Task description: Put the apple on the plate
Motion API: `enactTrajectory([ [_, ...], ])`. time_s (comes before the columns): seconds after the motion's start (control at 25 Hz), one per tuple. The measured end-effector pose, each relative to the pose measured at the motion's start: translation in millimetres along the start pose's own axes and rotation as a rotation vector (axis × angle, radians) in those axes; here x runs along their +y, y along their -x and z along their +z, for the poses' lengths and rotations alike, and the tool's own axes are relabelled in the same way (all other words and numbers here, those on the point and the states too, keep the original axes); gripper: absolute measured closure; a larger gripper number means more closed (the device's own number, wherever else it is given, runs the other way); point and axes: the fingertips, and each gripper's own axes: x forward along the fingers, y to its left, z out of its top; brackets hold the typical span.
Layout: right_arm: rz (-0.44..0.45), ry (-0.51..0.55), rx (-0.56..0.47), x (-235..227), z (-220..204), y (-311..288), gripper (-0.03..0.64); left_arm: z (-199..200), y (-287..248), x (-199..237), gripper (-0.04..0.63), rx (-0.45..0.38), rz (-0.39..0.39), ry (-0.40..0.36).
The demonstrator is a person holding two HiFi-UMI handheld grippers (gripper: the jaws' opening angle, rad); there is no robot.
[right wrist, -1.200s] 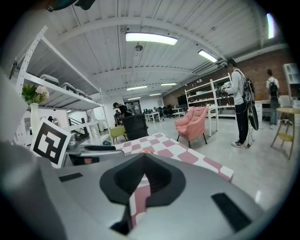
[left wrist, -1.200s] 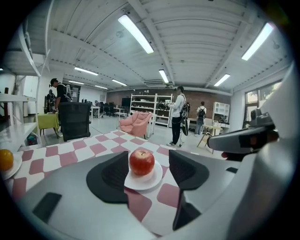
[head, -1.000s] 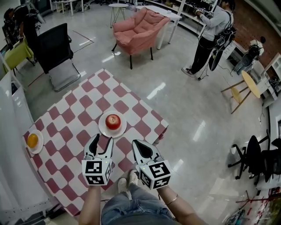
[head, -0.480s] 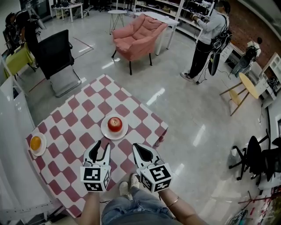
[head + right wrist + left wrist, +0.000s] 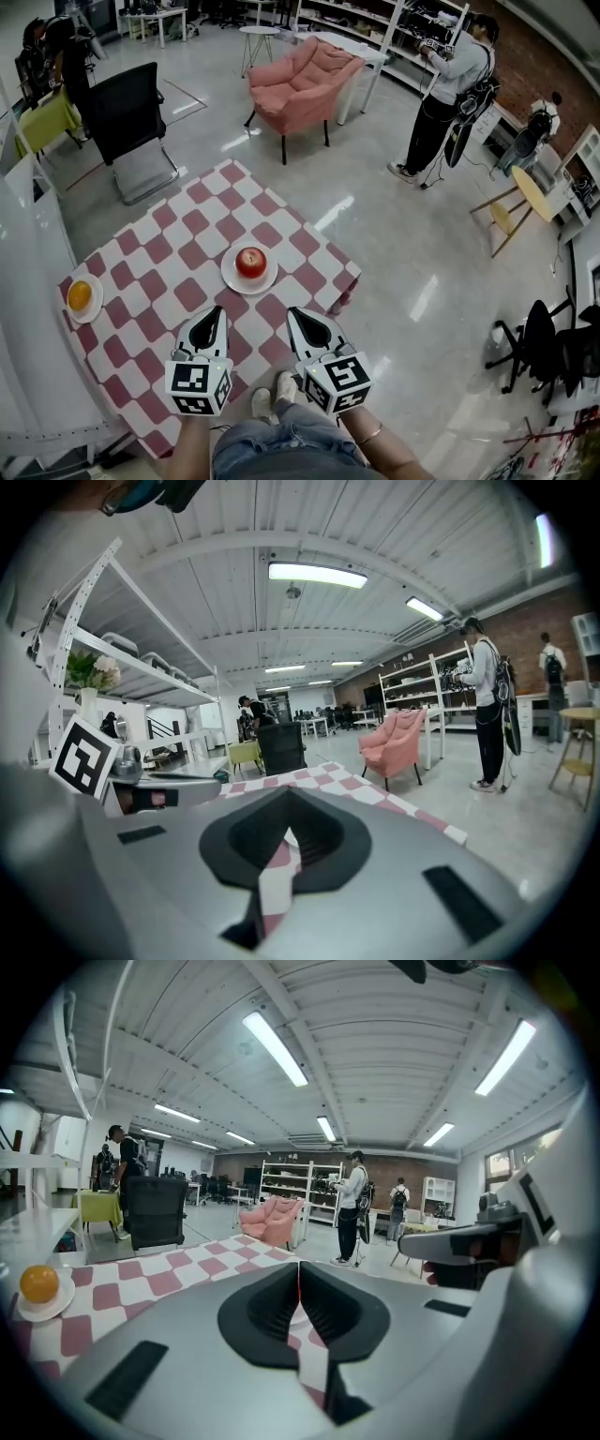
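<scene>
Red-and-white checked cloth covers the counter (image 5: 141,253), the biggest thing in the scene. Next in size are the two claws, held low at the near edge of the counter, side by side and well apart from the plate. The left claw (image 5: 215,311) has just been closing its jaws; now they meet, with nothing between them. The right claw (image 5: 293,312) is also pressed together and empty. The white plate (image 5: 229,273) lies near the middle of the counter, and the apple (image 5: 250,262) sits on it, upright and free of both claws. A smaller plate (image 5: 95,307) with an orange (image 5: 80,294) is at the left edge. I judge that the task is finished: the apple is where it must be, and nothing seems left to do except to take the claws away.
</scene>
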Motion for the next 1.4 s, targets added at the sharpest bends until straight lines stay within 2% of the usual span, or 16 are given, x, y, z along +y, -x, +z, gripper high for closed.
enactTrajectory([
  [0.52, 0.026, 0.008, -0.072, 17, 8, 10, 0.609, 12, 25, 1, 0.578, -0.038, -0.003, 0.029],
  [0.92, 0.013, -0.002, -0.096, 21, 10, 19, 0.609, 11, 35, 0, 0.578, -0.050, -0.012, 0.063],
  [1.4, 0.005, 0.003, -0.123, 26, 14, 28, 0.609, 12, 40, -10, 0.578, -0.049, -0.034, 0.024],
])
